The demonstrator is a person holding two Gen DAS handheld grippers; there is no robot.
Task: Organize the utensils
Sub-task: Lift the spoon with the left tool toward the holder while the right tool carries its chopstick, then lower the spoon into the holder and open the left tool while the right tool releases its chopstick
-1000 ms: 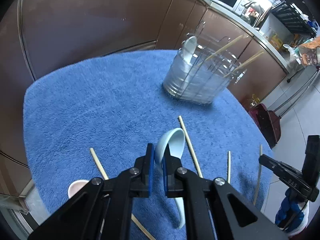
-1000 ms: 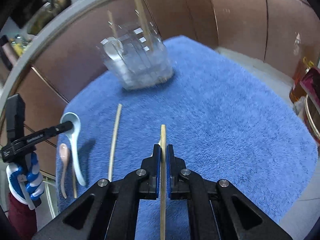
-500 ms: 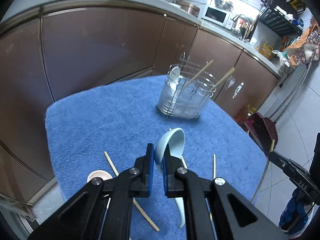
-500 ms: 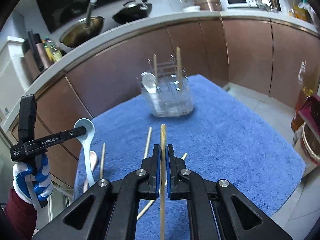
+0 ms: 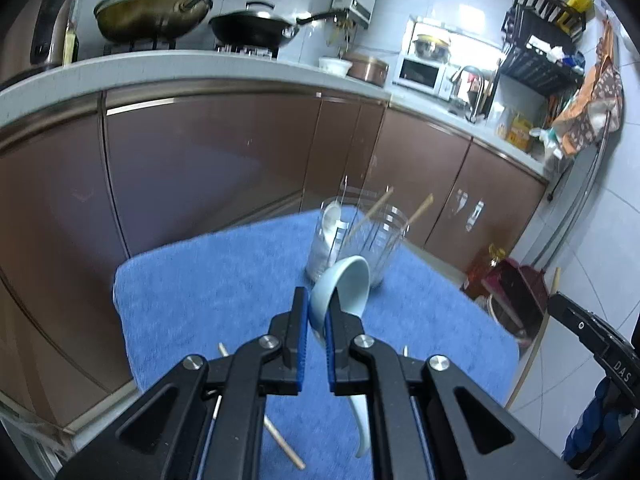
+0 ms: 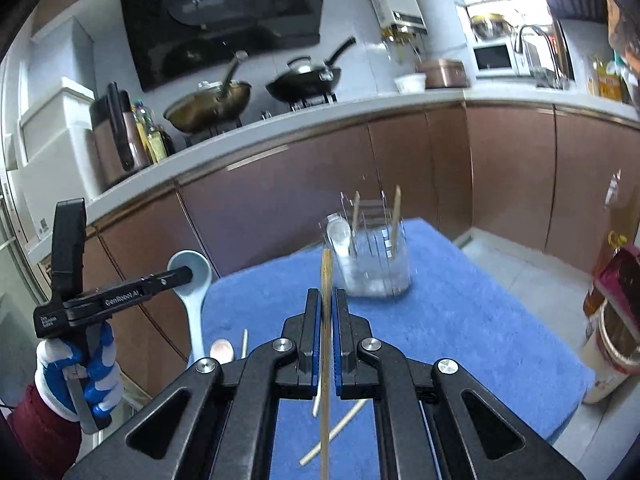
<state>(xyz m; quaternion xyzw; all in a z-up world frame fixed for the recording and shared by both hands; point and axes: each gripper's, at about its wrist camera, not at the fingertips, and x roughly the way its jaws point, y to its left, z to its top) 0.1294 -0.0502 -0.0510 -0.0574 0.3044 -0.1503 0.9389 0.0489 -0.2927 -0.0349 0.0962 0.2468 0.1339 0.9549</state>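
Observation:
My left gripper is shut on a pale blue ceramic spoon and holds it high above the blue towel-covered table. My right gripper is shut on a wooden chopstick, also raised. A clear utensil holder stands at the table's far side with a white spoon and two chopsticks in it; it also shows in the right wrist view. Loose chopsticks and a pink spoon lie on the towel. The left gripper with the blue spoon shows at left.
Brown cabinet fronts and a countertop with pans surround the table. A microwave and a rack stand at the right. Bottles and containers sit on the floor at the table's right.
Both grippers have risen well above the table with the blue spoon and the chopstick held. The holder now appears lower and farther in both views.

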